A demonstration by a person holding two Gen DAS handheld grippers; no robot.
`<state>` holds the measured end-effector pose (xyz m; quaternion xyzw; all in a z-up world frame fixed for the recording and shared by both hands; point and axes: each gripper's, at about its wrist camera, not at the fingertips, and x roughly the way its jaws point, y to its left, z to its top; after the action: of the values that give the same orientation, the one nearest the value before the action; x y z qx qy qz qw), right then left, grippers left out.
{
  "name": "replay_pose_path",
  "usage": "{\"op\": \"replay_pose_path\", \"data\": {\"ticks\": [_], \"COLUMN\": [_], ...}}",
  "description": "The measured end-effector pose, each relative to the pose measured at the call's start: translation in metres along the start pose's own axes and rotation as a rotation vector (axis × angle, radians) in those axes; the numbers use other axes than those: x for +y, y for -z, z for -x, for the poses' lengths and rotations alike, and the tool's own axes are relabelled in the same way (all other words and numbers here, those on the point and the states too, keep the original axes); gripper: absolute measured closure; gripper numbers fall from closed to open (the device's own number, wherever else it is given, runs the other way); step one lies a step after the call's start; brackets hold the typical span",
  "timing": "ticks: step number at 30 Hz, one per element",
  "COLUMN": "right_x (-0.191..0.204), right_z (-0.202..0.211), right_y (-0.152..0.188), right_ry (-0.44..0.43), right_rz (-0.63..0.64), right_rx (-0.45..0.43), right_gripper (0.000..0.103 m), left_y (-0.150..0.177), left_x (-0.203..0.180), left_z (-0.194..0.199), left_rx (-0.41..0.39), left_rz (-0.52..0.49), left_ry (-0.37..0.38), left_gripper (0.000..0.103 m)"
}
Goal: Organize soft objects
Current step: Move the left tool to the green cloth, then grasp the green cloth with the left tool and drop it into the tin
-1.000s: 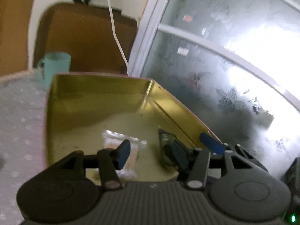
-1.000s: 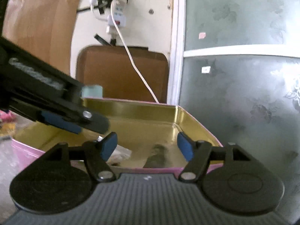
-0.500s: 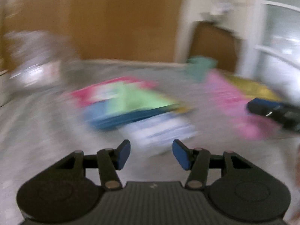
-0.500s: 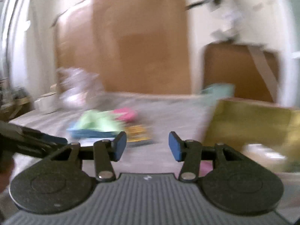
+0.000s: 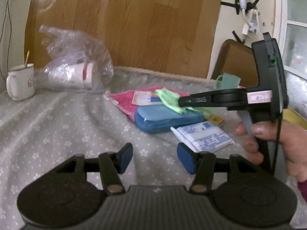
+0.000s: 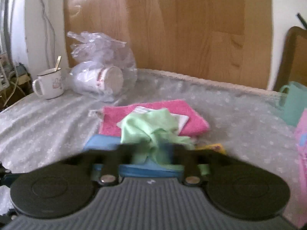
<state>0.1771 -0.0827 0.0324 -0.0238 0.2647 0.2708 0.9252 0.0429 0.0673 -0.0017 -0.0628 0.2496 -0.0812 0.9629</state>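
Observation:
A crumpled green cloth (image 6: 147,126) lies over a blue pouch (image 6: 99,141) and a folded pink towel (image 6: 191,118) on the flowered tablecloth. My right gripper (image 6: 153,149) is shut on the green cloth; its jaws are blurred. From the left wrist view, the right gripper (image 5: 181,102) reaches in from the right, its tip pinching the green cloth (image 5: 168,97) above the blue pouch (image 5: 165,118). My left gripper (image 5: 154,158) hovers nearer, over bare cloth; its jaws are opening and hold nothing. A white and blue packet (image 5: 205,138) lies just right of it.
A white mug (image 5: 21,82) and a plastic bag of paper cups (image 5: 76,65) stand at the back left. A teal cup (image 6: 293,103) and the pink tin (image 6: 302,143) are at the right. A hand (image 5: 287,140) holds the right gripper. A yellow packet (image 6: 211,146) lies by the pouch.
Both views have swung left from the gold-lined tin to the pile of soft things. The right jaws have gone from wide apart to shut on the green cloth.

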Motion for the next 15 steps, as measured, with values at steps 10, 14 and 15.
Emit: {"op": "replay_pose_path", "data": {"ticks": [10,14,15], "right_x": [-0.003,0.007,0.01], "right_z": [0.113,0.159,0.166], "right_y": [0.034,0.073,0.084], "right_ry": [0.005,-0.075,-0.1], "right_rz": [0.062,0.075,0.07], "right_rx": [-0.085,-0.043,-0.023], "right_gripper": [0.097,0.094,0.092], "left_y": [-0.001,0.001,0.003], "left_x": [0.01,0.015,0.013], "left_z": [0.0,0.003,0.004], "left_rx": [0.033,0.064,0.078], "left_rz": [0.056,0.133,0.154], "left_ry": [0.075,0.156,0.173], "left_gripper": [0.048,0.048,0.048]}}
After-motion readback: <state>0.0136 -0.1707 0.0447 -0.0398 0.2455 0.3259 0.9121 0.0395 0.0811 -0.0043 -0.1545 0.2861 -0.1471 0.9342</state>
